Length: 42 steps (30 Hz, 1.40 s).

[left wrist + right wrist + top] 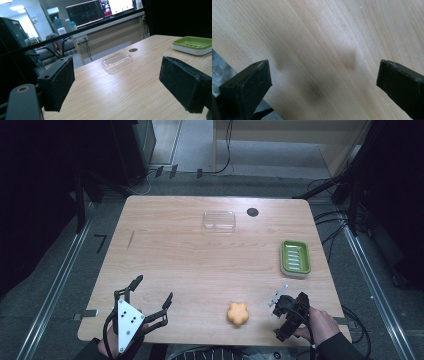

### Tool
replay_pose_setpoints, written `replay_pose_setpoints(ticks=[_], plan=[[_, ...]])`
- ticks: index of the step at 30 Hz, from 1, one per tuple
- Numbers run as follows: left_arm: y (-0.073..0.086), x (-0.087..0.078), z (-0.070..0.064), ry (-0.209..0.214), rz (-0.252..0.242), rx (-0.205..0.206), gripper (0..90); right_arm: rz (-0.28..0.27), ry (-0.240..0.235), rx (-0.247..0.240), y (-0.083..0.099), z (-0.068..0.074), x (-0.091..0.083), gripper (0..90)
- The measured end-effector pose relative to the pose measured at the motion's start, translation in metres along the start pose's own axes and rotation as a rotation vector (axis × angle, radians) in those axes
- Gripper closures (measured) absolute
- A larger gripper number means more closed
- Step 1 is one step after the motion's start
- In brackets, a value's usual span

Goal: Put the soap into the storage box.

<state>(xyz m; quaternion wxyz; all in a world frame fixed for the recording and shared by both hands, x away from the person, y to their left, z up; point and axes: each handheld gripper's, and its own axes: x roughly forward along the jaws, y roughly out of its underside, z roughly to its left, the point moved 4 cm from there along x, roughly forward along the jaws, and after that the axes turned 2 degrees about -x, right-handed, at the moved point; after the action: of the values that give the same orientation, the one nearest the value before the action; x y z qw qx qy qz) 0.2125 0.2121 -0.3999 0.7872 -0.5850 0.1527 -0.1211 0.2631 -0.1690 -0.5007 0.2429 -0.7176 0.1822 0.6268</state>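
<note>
An orange flower-shaped piece [238, 314] lies on the wooden table [200, 255] near its front edge. My left gripper [152, 290] rests at the front left corner, open and holding nothing. Ahead of its pads [58, 82], the left gripper view takes in a clear plastic lid [117, 62] and a green soap dish [193, 45]. A hand holds my right gripper [286, 316] to the right of the orange piece, tilted down at the table. Its jaws stand wide open [323, 82] over bare wood beside the table's edge.
The clear lid [219, 220] lies at the back middle, with a black round spot [252, 212] just right of it. The green soap dish [295, 257] sits by the right edge. Cables and dark stands surround the table on the floor.
</note>
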Motion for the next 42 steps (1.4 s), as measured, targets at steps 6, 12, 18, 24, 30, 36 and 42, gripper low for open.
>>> replay_pose_setpoints(ticks=[6,12,18,24,30,36,42], plan=[[0.0,0.0,0.0,0.0,0.002,0.0,13.0,-0.02,-0.012,-0.019,-0.01,0.002,-0.001,0.0],[0.0,0.0,0.0,-0.001,0.0,-0.002,13.0,-0.028,-0.021,-0.046,-0.023,0.006,-0.001,0.0],[0.0,0.0,0.0,-0.001,0.001,-0.003,13.0,-0.038,-0.026,-0.059,-0.03,0.006,-0.001,0.0],[0.0,0.0,0.0,-0.002,0.0,-0.004,13.0,-0.038,-0.025,-0.074,-0.038,0.008,-0.002,0.0],[0.0,0.0,0.0,-0.001,0.001,-0.003,13.0,-0.057,-0.049,-0.076,-0.046,0.013,-0.003,0.0],[0.0,0.0,0.0,0.0,0.0,-0.003,13.0,-0.068,-0.08,-0.075,-0.055,0.02,-0.003,0.0],[0.0,0.0,0.0,0.0,0.001,-0.002,13.0,-0.072,-0.081,-0.105,-0.065,0.029,-0.002,0.0]])
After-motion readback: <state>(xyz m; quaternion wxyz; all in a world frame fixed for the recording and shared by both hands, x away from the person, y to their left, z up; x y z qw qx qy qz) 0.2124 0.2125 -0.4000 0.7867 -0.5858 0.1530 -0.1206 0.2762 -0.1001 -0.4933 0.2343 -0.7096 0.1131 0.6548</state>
